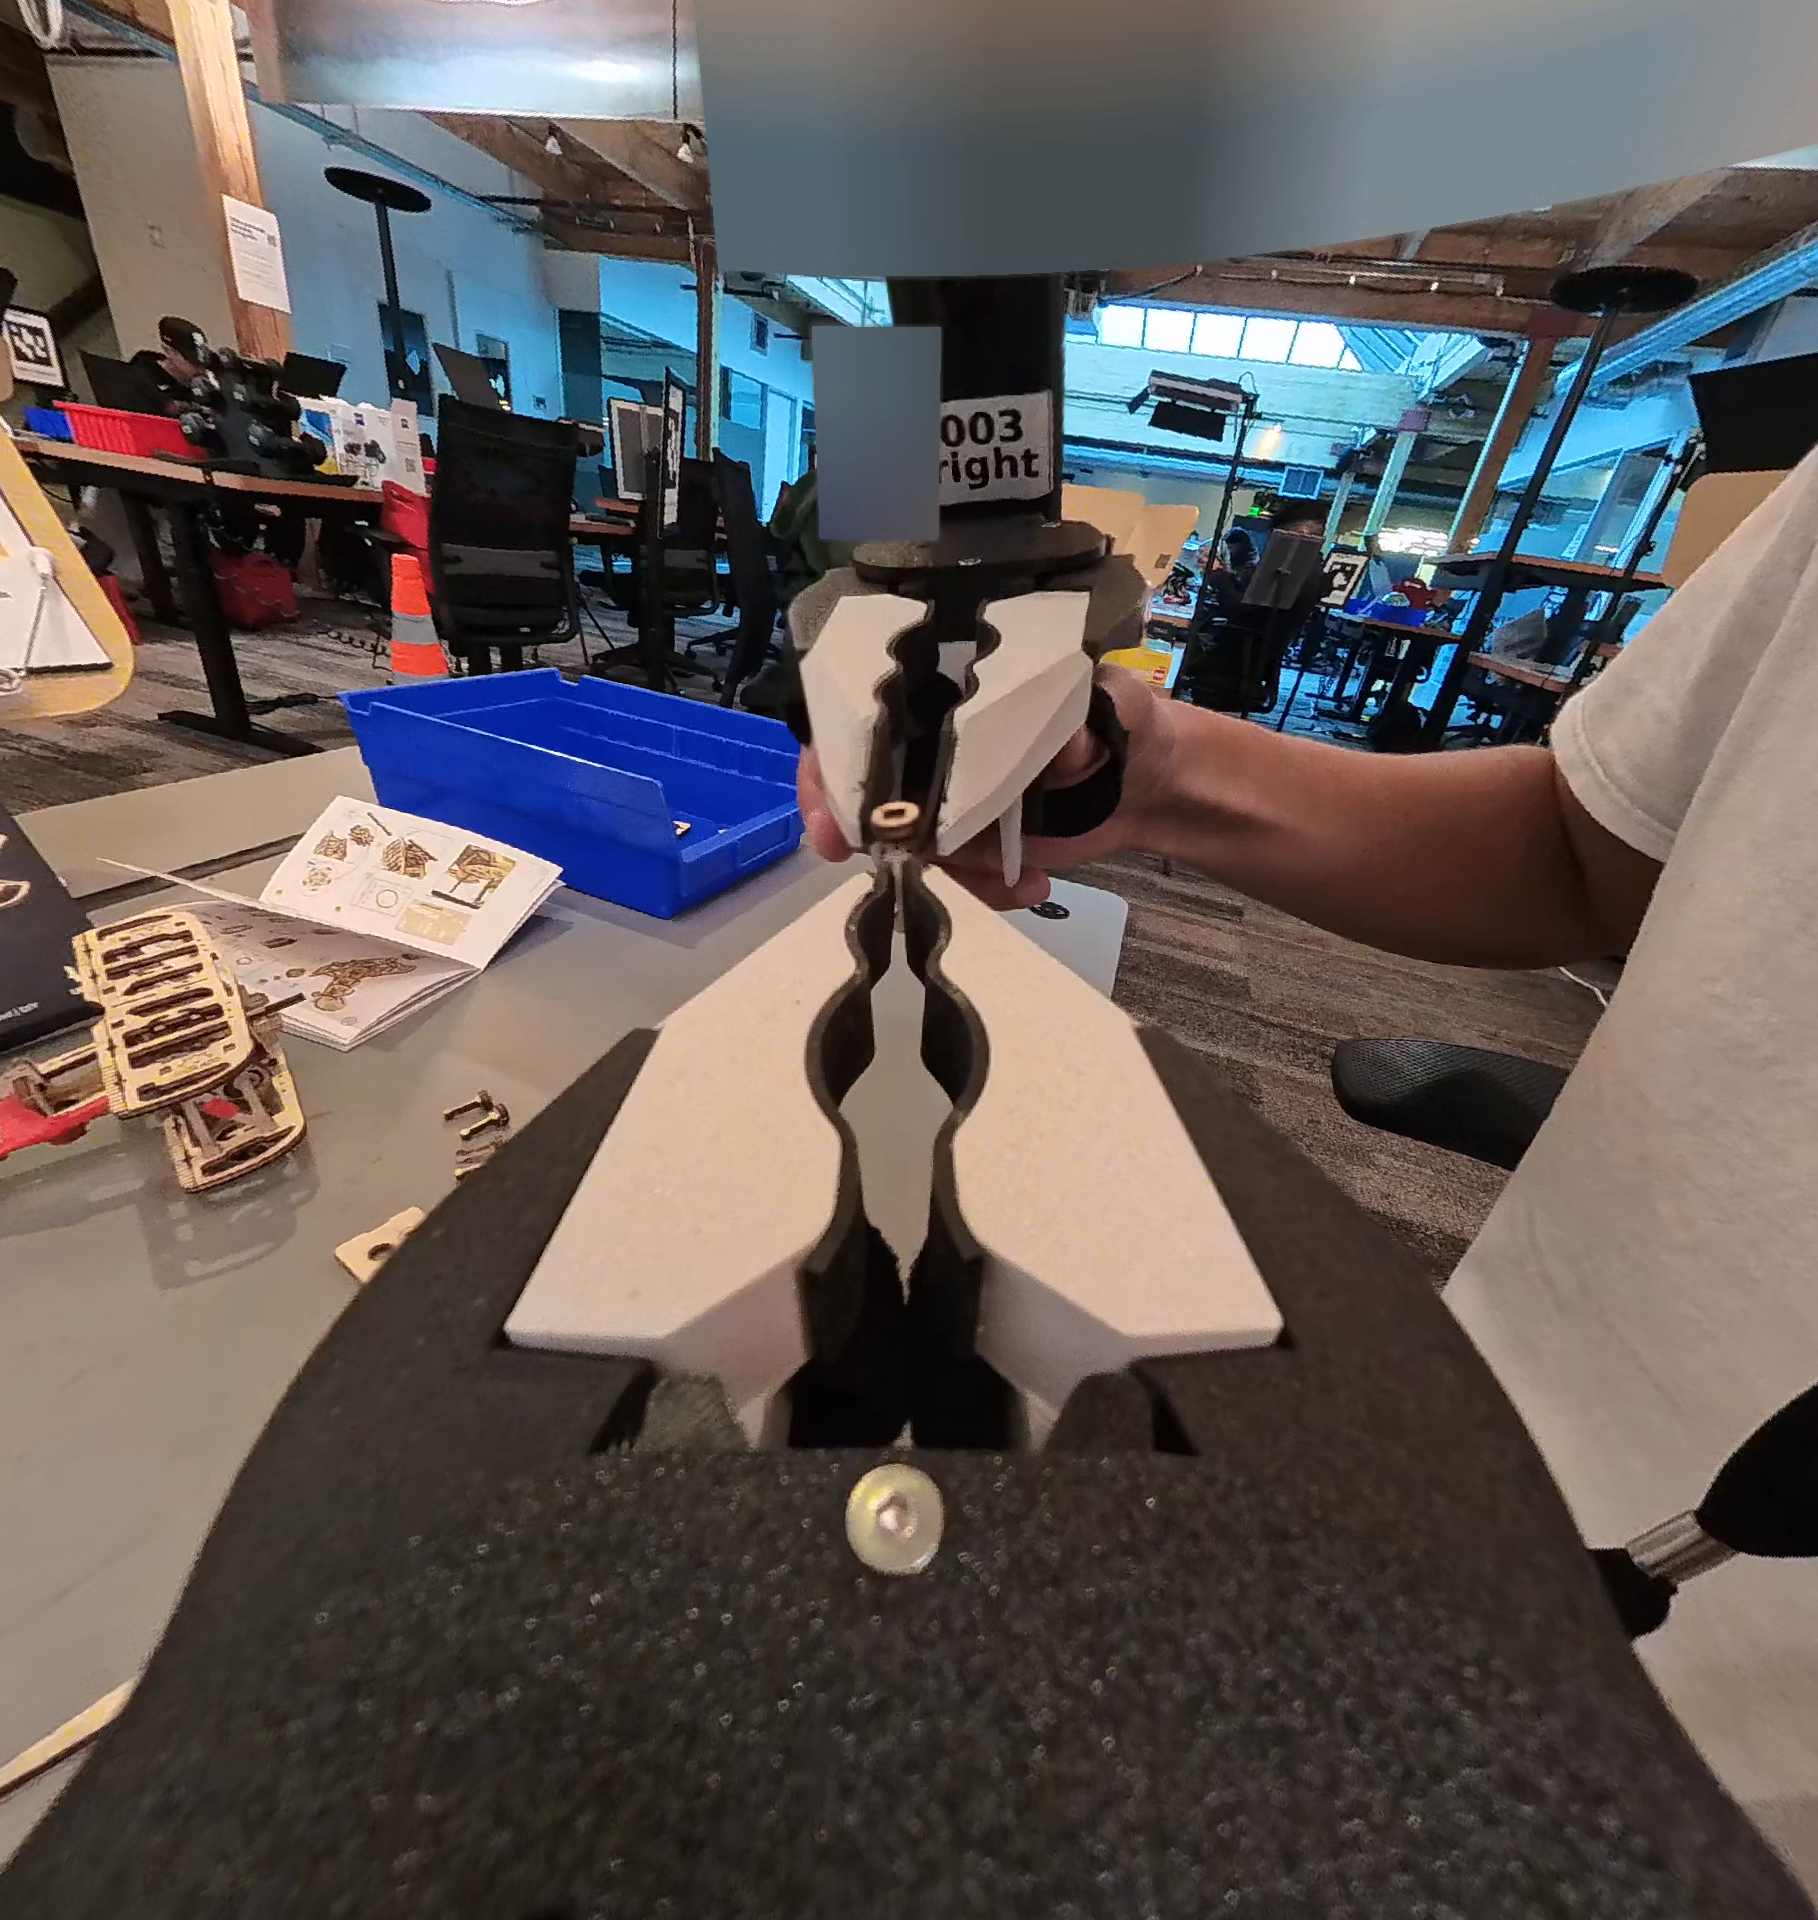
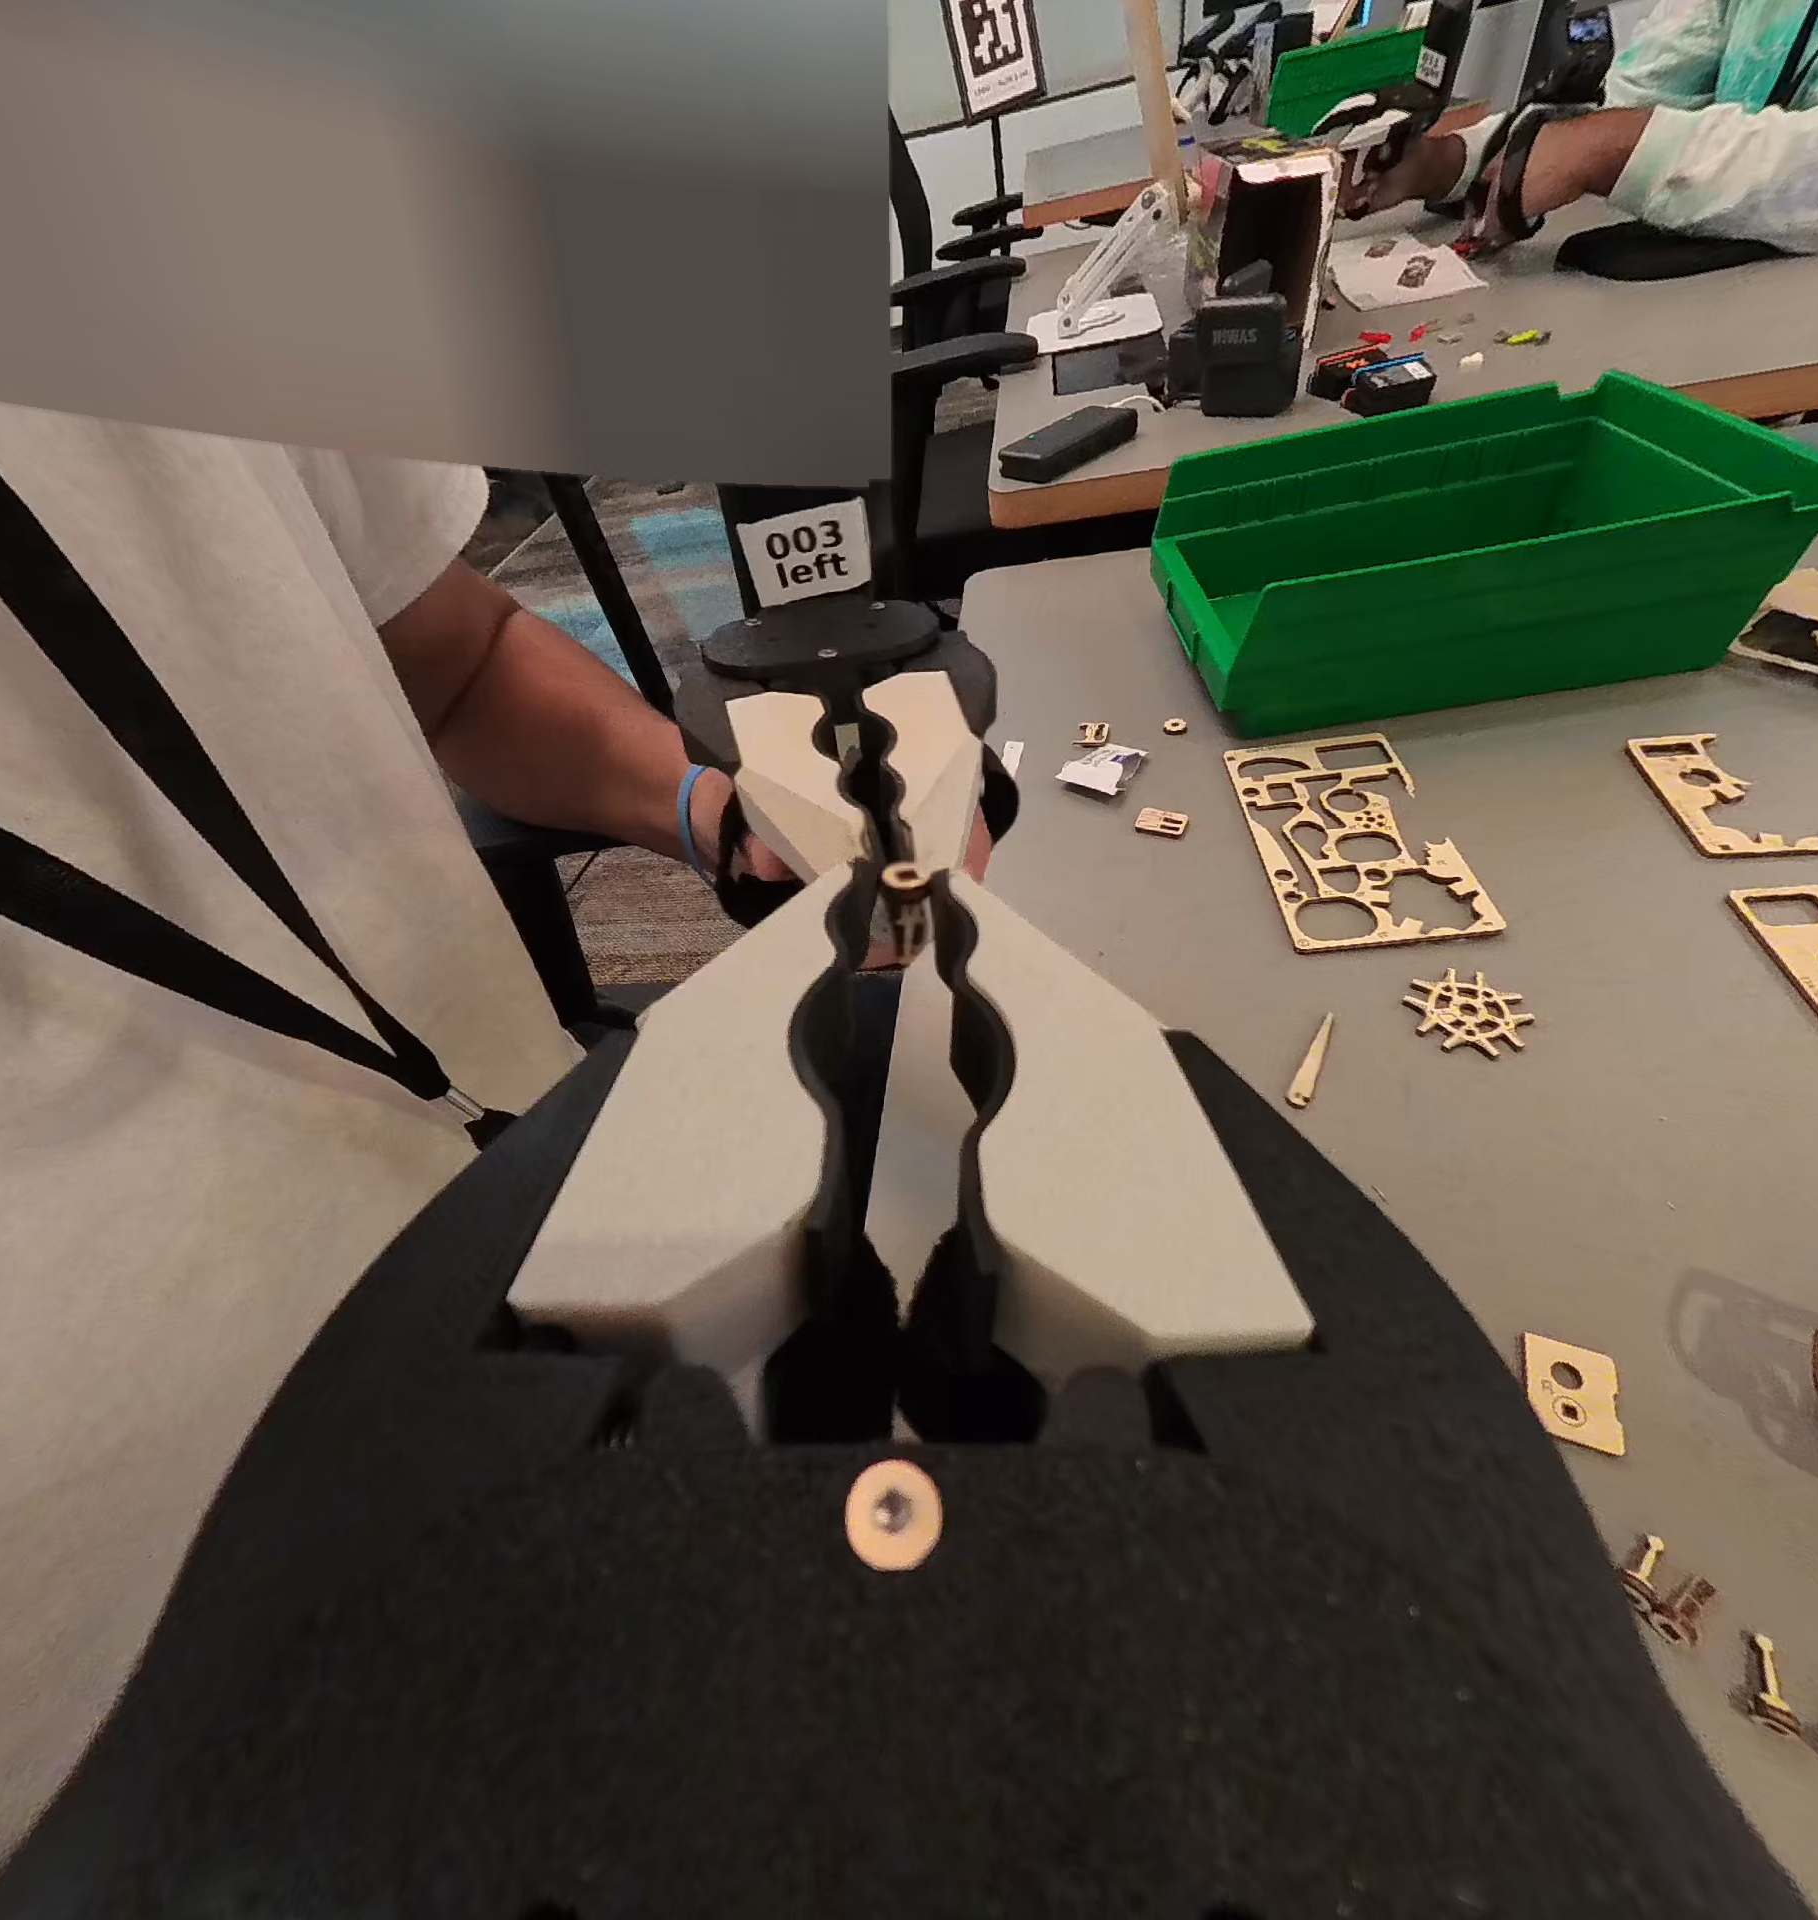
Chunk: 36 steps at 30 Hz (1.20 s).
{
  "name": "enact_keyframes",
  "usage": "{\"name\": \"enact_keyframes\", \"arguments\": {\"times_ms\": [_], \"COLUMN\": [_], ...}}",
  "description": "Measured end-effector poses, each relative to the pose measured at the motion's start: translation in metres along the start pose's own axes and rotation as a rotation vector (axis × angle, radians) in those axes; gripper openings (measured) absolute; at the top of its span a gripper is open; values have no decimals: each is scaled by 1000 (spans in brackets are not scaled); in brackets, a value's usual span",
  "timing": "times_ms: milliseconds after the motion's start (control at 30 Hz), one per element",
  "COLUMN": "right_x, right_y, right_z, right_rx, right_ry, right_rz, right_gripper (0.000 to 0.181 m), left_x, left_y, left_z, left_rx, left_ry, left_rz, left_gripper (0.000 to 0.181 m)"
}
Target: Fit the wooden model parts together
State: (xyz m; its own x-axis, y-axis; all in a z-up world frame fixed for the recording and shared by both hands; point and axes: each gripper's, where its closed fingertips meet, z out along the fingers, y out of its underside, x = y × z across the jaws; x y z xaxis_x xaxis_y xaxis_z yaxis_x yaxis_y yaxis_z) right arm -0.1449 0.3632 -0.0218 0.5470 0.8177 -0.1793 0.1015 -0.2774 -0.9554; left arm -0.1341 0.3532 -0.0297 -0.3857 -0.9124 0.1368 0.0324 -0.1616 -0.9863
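Note:
Both grippers are held in the air, tip to tip, beside the edge of the grey table [image 2: 1248, 1195]. My right gripper [image 2: 906, 900] is shut on a small wooden barrel-shaped part [image 2: 905, 902] with a round hole in its end. It also shows in the left wrist view [image 1: 892, 821], where the part's holed end [image 1: 892, 818] faces my left gripper. My left gripper [image 1: 890, 881] is shut on a thin wooden pin [image 1: 888, 858] whose tip meets that part. In the right wrist view the left gripper [image 2: 874, 847] sits just behind the part.
A blue bin [image 1: 572, 769], an open instruction booklet [image 1: 396, 904] and a partly built wooden model [image 1: 188, 1049] lie to the left. A green bin [image 2: 1456, 582], punched wooden sheets [image 2: 1352, 842], a wheel-shaped part [image 2: 1468, 1013] and loose pegs [image 2: 1663, 1590] lie on the table. The person's torso is close. Only a small space, under 4 cm, lies between the two pairs of fingers.

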Motion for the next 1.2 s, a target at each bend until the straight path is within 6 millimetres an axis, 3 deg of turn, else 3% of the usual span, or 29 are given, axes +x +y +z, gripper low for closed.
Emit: {"name": "enact_keyframes", "arguments": {"times_ms": [400, 800, 1200], "right_x": [1, -4, -7], "right_y": [-2, -15, -10], "right_z": [-2, 0, 0], "right_rx": [27, 291, 220], "right_ry": [26, 6, -64], "right_rz": [-20, 59, 99], "right_gripper": [6, 7, 7], "left_x": [0, 2, 7], "left_y": [-1, -14, -11], "left_z": [-1, -5, -5], "left_rx": [6, 86, 59], "left_ry": [0, 40, 70], "left_rz": [0, -73, -49], "left_gripper": [0, 0, 0]}}
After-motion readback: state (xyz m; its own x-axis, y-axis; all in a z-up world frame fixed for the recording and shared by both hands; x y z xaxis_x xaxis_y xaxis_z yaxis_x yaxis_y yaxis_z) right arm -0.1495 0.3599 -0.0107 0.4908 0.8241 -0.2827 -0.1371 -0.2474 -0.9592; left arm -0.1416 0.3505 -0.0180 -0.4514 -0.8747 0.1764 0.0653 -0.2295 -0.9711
